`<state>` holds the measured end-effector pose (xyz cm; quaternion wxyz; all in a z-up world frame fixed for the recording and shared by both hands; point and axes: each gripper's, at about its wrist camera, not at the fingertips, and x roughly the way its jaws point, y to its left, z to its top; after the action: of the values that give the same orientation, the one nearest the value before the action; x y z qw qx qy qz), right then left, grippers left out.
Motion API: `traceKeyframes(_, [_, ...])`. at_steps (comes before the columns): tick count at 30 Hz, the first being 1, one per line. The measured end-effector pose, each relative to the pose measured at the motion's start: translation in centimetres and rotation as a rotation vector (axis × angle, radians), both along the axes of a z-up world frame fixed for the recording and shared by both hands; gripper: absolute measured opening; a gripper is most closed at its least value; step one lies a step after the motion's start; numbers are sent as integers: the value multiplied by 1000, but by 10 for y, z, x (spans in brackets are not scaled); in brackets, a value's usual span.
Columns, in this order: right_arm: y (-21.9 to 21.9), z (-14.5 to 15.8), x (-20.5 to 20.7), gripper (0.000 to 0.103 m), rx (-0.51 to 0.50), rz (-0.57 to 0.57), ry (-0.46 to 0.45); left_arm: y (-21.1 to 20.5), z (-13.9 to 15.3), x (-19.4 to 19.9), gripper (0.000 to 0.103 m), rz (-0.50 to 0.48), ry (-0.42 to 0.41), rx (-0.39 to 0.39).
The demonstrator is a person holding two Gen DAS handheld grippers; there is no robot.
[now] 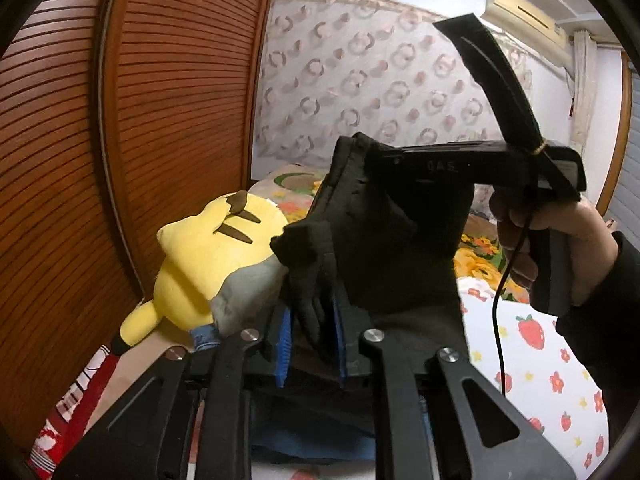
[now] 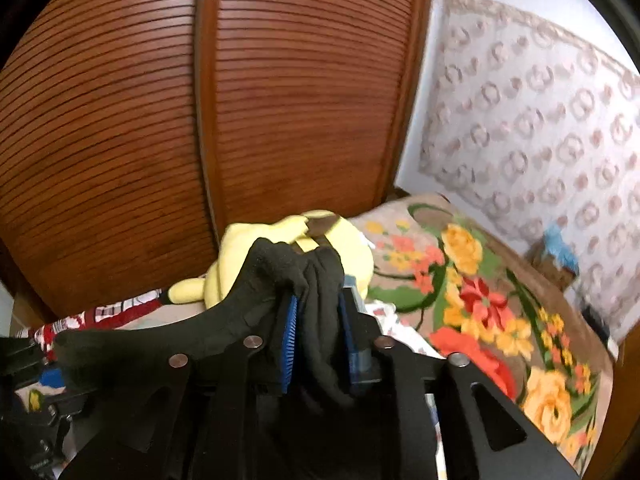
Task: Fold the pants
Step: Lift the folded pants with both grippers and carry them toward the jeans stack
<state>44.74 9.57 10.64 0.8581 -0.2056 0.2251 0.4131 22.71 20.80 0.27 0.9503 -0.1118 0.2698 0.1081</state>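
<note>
Between the ribbed blue pads of the left gripper [image 1: 310,340], a bunched fold of the black pants [image 1: 384,248] is pinched, its jaws narrow around the cloth; the soft, matte knit rises from there in a rumpled, ridged mass held up off the bed [image 1: 540,364]. Just right of the pants in the left wrist view, the right gripper [image 1: 384,160] bites the upper edge of the same cloth, a hand [image 1: 560,240] in a dark sleeve wrapped round its black plastic handle, a thin black cable hanging below. The right wrist view shows its blue pads narrow as well and pressed on a thick roll of the black fabric [image 2: 316,304], which drapes left over the linkage. Below and right of the pants lies a white sheet printed with strawberries and small flowers. Left of and behind the pants sits a rounded yellow plush toy [image 1: 208,252] with brown stripes. Behind the pants spreads a brown blanket [image 2: 500,300] with large orange and red blooms. Farther back, left of the pants, stands a louvred wooden wardrobe door [image 1: 180,80], and a lacy patterned cloth [image 1: 380,80] covers the wall.
</note>
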Motion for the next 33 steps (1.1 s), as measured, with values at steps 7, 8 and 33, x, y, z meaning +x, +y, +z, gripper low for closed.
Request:
traceKeyframes(7, [-27, 19, -5, 38, 116, -54, -14, 7, 16, -12, 60, 17, -47, 22])
traceKeyframes(8, [-33, 22, -9, 38, 124, -58, -25, 7, 20, -12, 61, 14, -56, 18])
traceKeyframes(33, [-43, -36, 46, 38, 123, -107, 126, -6, -20, 33, 61, -99, 85, 34])
